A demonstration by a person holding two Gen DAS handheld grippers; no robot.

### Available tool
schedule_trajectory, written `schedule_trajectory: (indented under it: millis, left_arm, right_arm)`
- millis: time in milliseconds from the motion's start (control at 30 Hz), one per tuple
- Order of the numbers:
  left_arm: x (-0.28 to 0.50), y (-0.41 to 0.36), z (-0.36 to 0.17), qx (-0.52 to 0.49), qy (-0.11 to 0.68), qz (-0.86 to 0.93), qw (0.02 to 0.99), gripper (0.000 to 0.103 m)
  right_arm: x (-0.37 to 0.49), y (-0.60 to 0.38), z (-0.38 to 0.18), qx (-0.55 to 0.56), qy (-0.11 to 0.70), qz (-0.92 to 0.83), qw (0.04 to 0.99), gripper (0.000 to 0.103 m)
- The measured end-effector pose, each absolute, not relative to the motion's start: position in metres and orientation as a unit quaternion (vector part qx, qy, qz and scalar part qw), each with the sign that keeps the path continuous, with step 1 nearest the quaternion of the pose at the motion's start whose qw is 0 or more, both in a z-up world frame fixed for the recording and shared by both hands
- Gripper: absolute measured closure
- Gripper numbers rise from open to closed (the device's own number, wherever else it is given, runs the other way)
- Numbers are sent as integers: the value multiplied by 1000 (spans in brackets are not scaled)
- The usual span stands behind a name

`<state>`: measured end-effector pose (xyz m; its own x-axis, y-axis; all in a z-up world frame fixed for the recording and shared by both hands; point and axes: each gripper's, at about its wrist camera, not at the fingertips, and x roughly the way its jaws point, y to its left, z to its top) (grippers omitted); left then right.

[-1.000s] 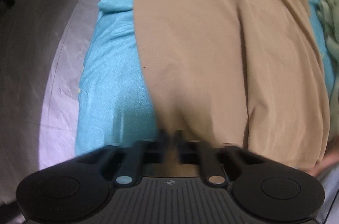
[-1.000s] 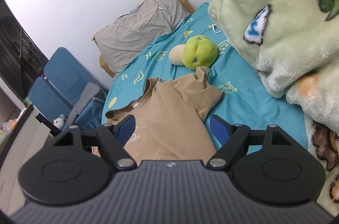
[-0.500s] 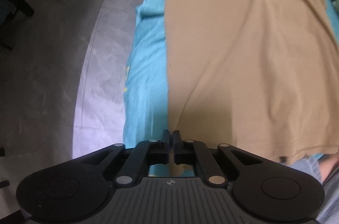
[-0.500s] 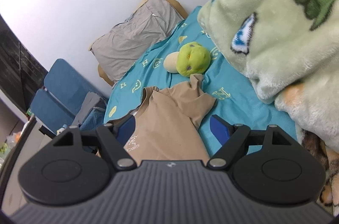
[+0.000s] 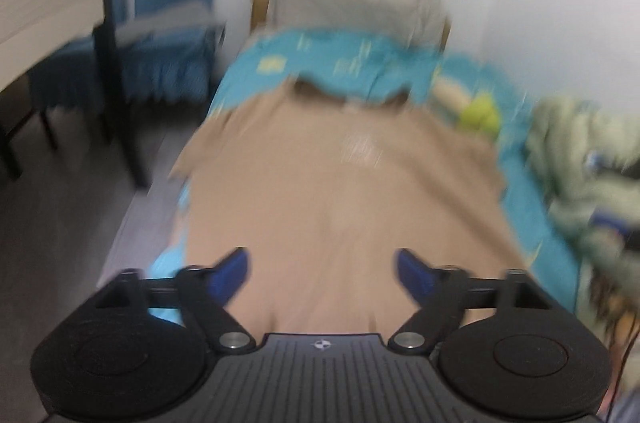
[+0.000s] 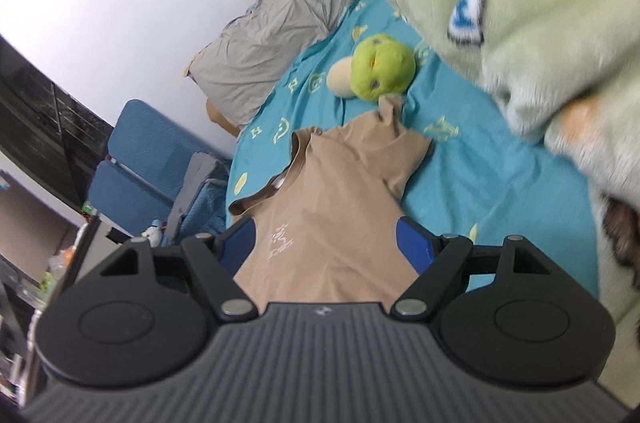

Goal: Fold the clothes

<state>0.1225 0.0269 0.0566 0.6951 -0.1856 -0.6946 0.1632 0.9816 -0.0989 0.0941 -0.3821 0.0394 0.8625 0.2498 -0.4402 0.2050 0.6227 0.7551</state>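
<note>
Tan T-shirt (image 5: 340,207) lies spread flat on the turquoise bedsheet (image 6: 480,175), not yet folded. Long axis runs from 6 toward 12 o'clock in the left wrist view: hem end near the camera, neckline far off toward the grey pillow (image 5: 360,3). The view is motion-blurred, so fine edges are uncertain.

Left gripper (image 5: 322,271): fingers spread wide, nothing between them. It sits over the hem end, roughly centred across the shirt's width; cloth fills the gap between the blue pads (image 5: 230,273). Whether the pads touch the cloth, cannot tell.

Right gripper (image 6: 326,243): also spread, holding nothing. In the right wrist view the shirt runs from 6 toward 12–1 o'clock, one short sleeve (image 6: 408,151) pointing at 1 o'clock, its tip just beside the green plush toy (image 6: 382,67). Collar opening sits at about 11 o'clock. A pale print (image 6: 282,241) on the chest lies just ahead of the left-hand finger.

Fleece blanket (image 6: 540,3) is heaped at 1–3 o'clock, well off the shirt. Blue chairs (image 5: 160,7) stand at 10 o'clock beside the bed.

Judgement: both claws face up the shirt's length from the hem side. A lengthwise fold would call for each claw to shift out to its own side edge, left to the 9 o'clock edge, right to the 3 o'clock edge. The left looks the nearer to the hem.
</note>
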Motion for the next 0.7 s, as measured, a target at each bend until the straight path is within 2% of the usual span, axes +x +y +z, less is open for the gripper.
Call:
schedule_trajectory:
  millis: [33, 167, 433, 567, 700]
  left_arm:
    - [126, 20, 56, -16, 364, -100, 926, 0]
    - [139, -5, 50, -19, 305, -118, 945, 0]
    - [159, 45, -51, -51, 322, -83, 942, 0]
    - [164, 62, -68, -85, 320, -85, 940, 0]
    - [172, 55, -78, -77, 313, -99, 941, 0]
  right_arm:
    - [96, -380, 36, 438, 260, 15, 860, 23]
    - [112, -371, 13, 475, 268, 6, 838, 23]
    - [171, -377, -33, 516, 230, -42, 824, 22]
    - [205, -395, -69, 551, 223, -66, 801, 22]
    - [238, -400, -103, 585, 232, -50, 776, 23]
